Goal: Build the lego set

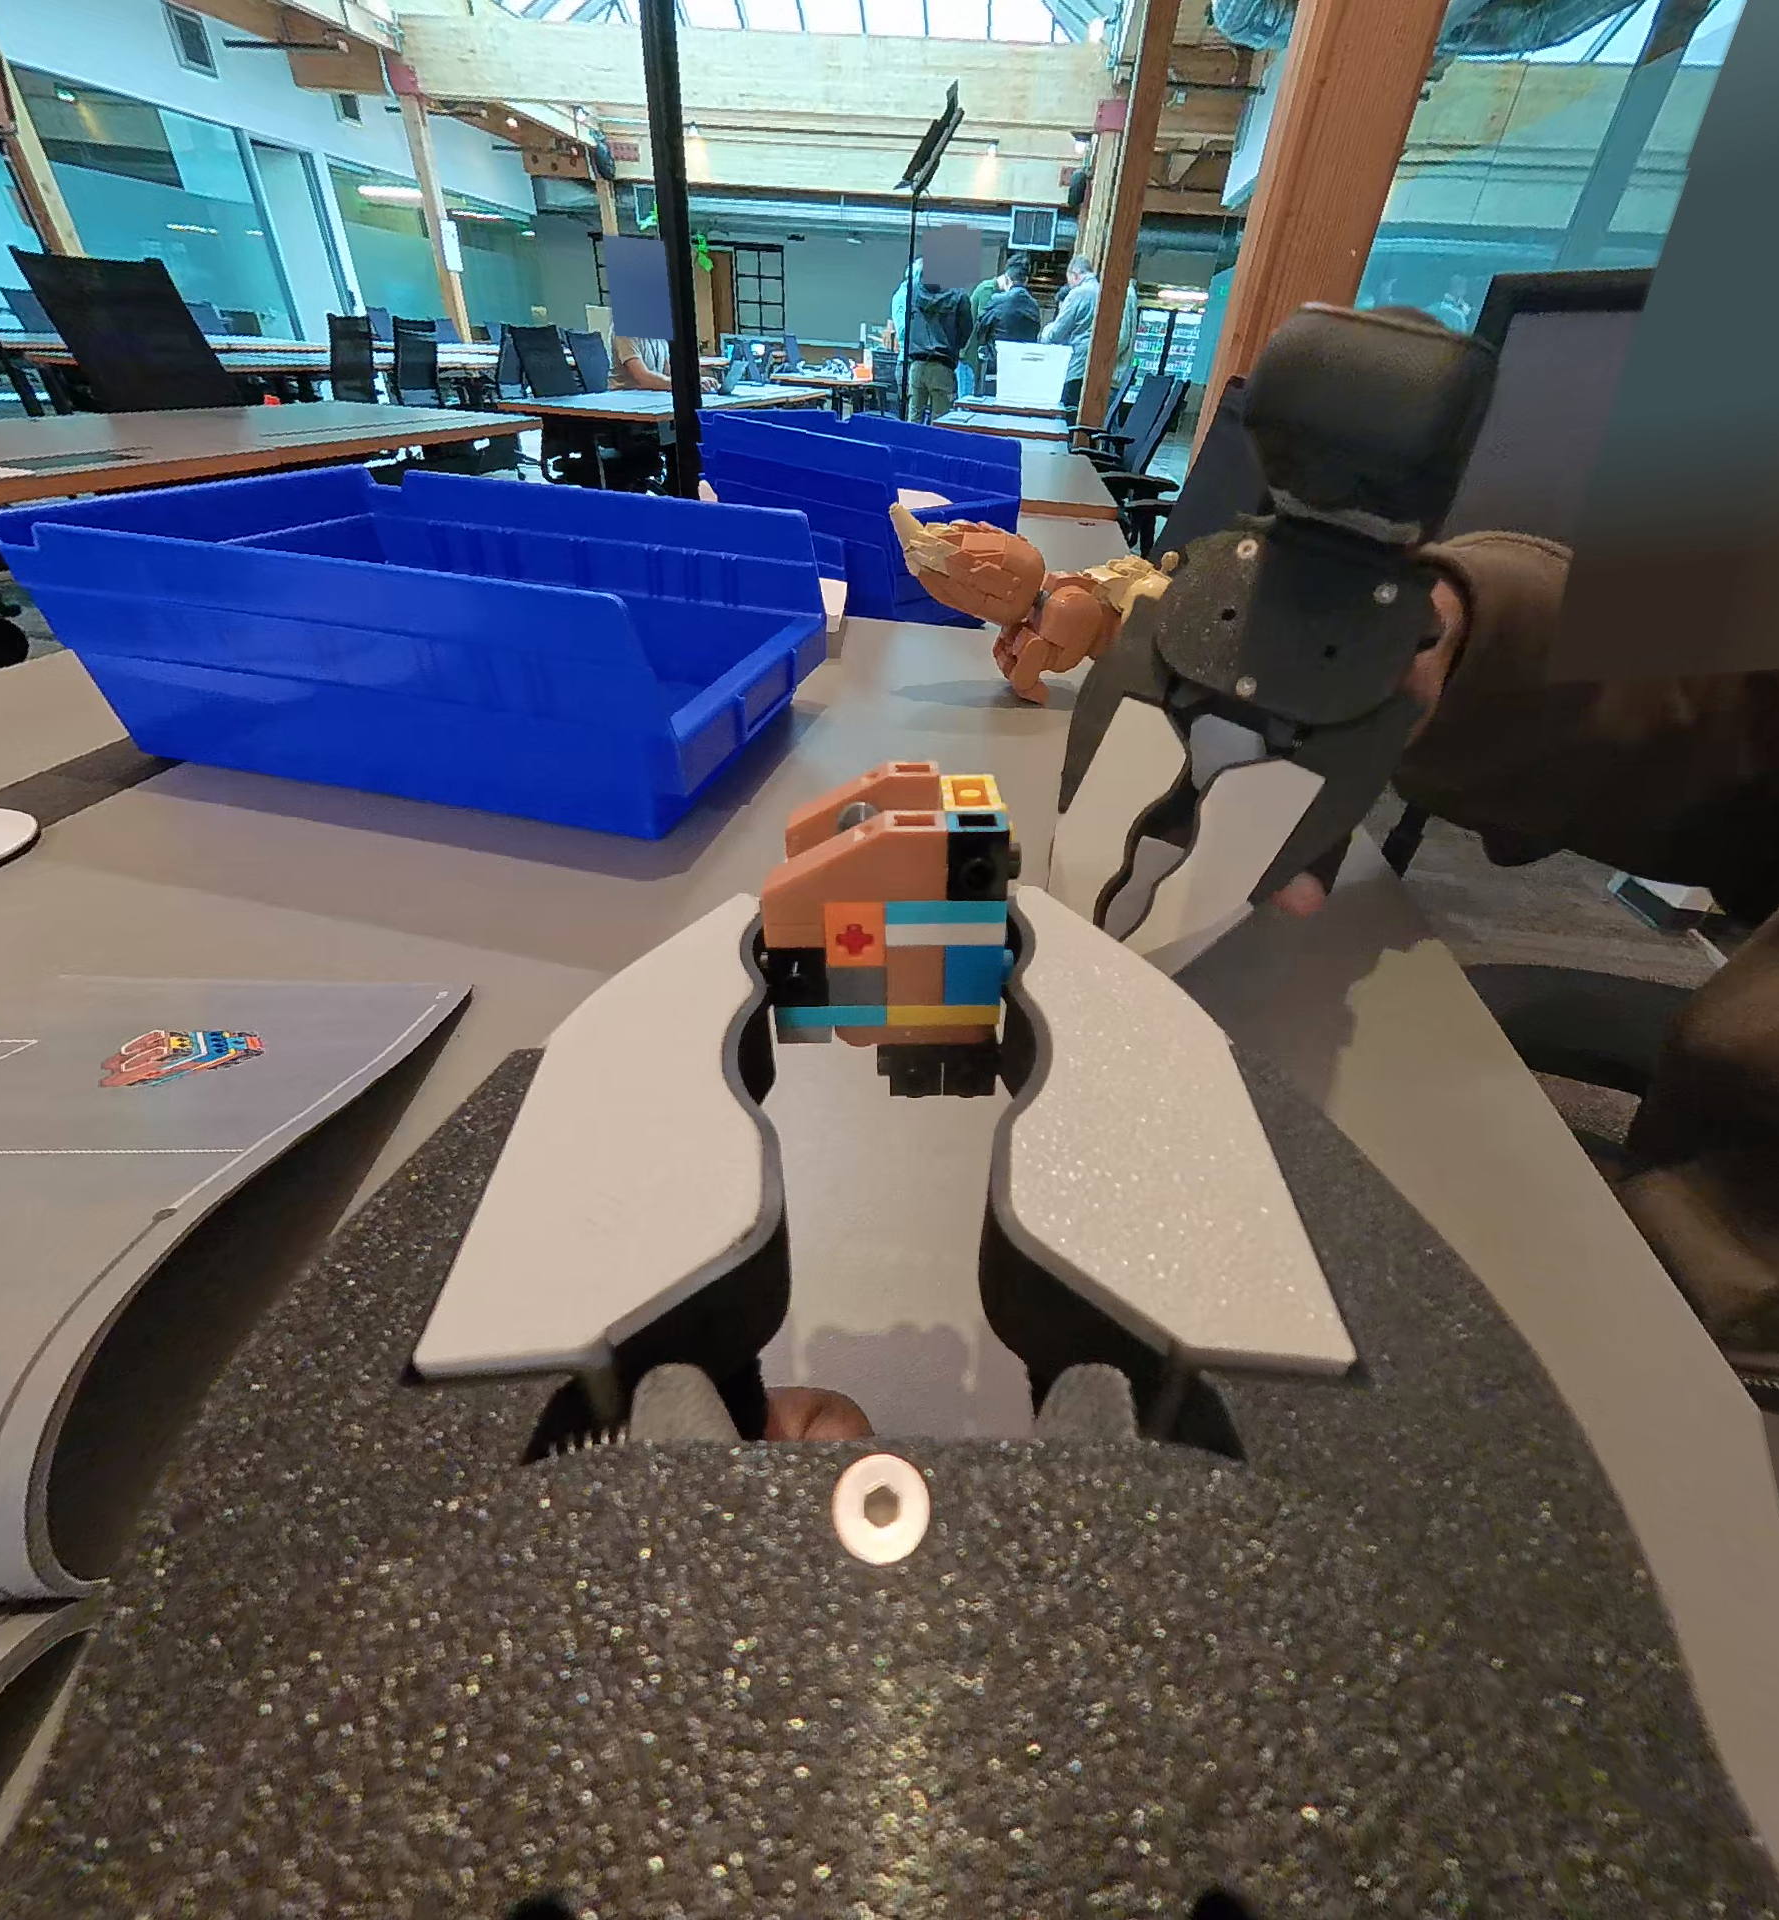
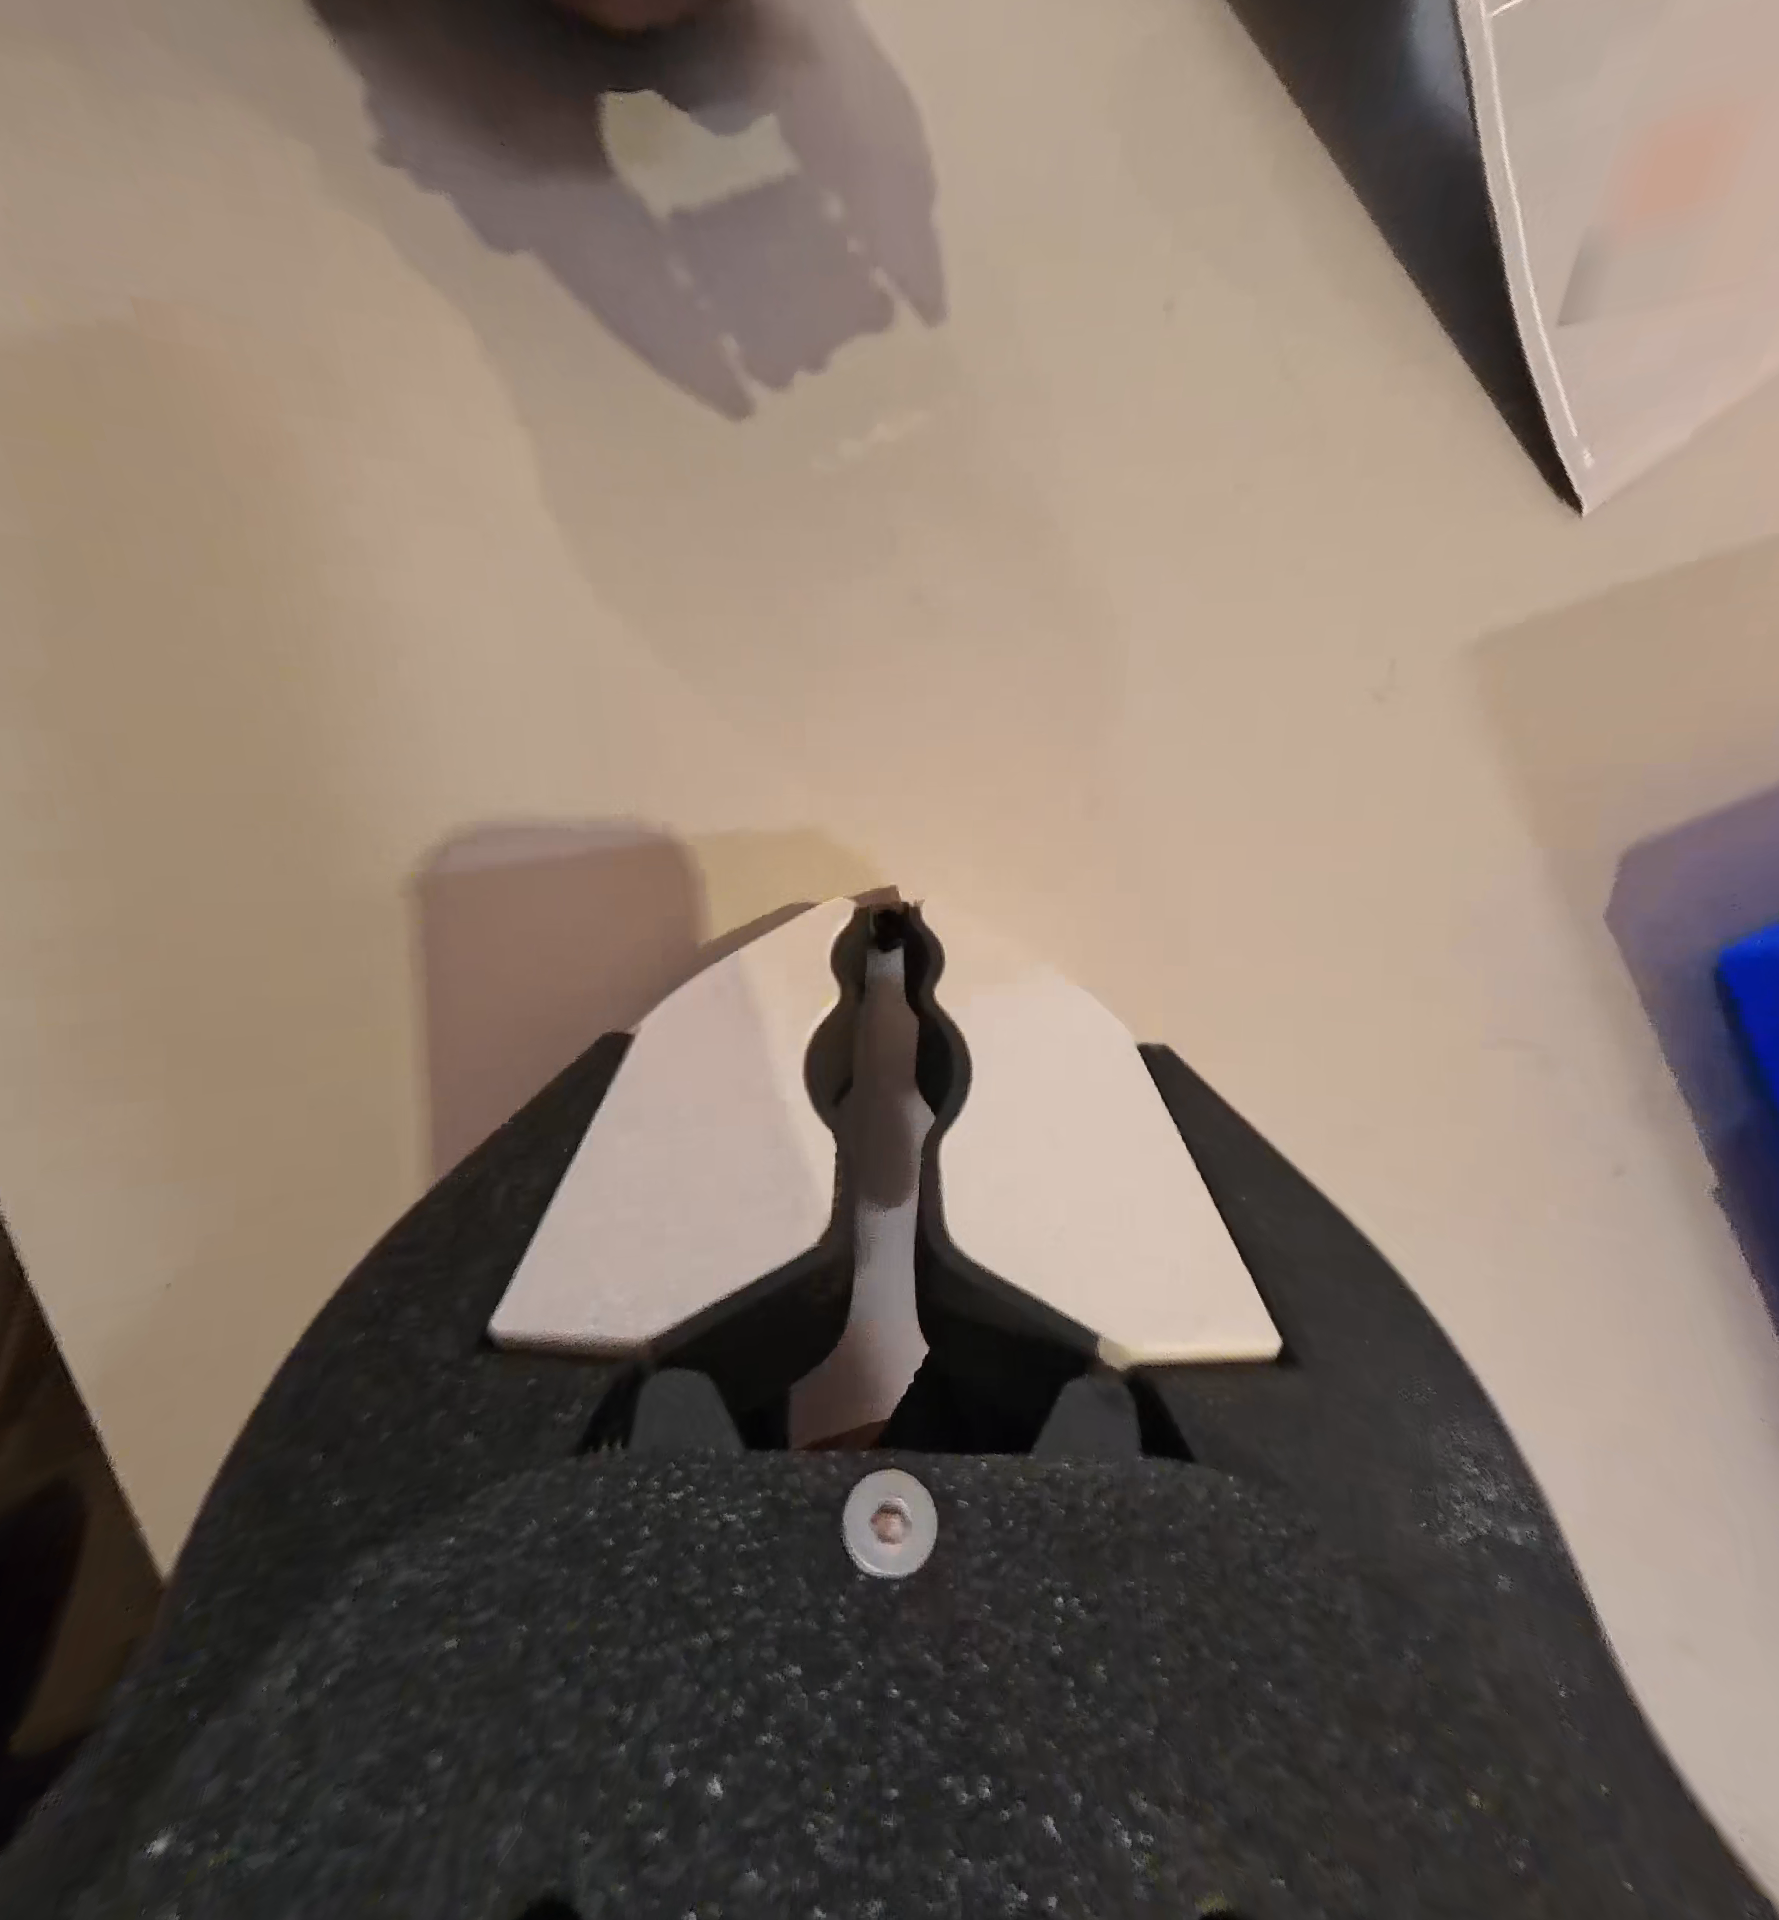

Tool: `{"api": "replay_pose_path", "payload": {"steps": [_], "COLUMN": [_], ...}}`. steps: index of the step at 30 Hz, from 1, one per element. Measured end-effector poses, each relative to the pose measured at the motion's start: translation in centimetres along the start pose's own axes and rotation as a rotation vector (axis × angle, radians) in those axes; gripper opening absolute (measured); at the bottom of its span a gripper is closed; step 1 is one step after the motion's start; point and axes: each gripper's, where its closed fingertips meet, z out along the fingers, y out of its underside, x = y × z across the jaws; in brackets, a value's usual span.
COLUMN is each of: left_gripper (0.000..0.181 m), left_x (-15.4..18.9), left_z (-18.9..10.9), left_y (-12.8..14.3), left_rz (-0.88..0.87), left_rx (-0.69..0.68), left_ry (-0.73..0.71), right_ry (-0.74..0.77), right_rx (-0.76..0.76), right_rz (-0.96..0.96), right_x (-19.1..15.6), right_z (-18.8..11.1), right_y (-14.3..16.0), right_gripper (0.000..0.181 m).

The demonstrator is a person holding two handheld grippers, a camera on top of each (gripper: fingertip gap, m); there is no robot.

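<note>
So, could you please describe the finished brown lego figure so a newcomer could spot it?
Start at the far blue bin. The brown lego figure stands just right of it on the grey table. Unlike the multicoloured block, it is nearly all brown with tan trim.

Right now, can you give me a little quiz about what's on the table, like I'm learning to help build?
1. True or false: the left hand-held gripper is shut on the colourful lego build.
2. What colour are the bins on the table? A red, B blue, C green.
3. Fill in: an open ___ with a lego picture lies left of the build.
Key: 1 true; 2 B; 3 booklet.
</note>
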Motion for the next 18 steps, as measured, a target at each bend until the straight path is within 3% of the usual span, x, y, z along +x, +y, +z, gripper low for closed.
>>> {"api": "replay_pose_path", "payload": {"steps": [6,12,18], "left_gripper": [0.041,0.041,0.041], "left_x": [0.05,0.08,0.11], "left_z": [0.02,0.01,0.03], "left_y": [0.03,0.04,0.05], "left_rz": [0.005,0.006,0.005], "left_rx": [-0.002,-0.002,-0.003], "left_ry": [0.0,0.001,0.004], "right_ry": [-0.137,-0.22,-0.395], "right_rx": [0.035,-0.002,-0.034], "right_rz": [0.092,0.012,-0.041], "right_x": [0.48,0.48,-0.14], "right_z": [-0.6,-0.28,-0.46], "right_y": [-0.44,-0.31,-0.33], "right_gripper": [0.008,0.01,0.011]}}
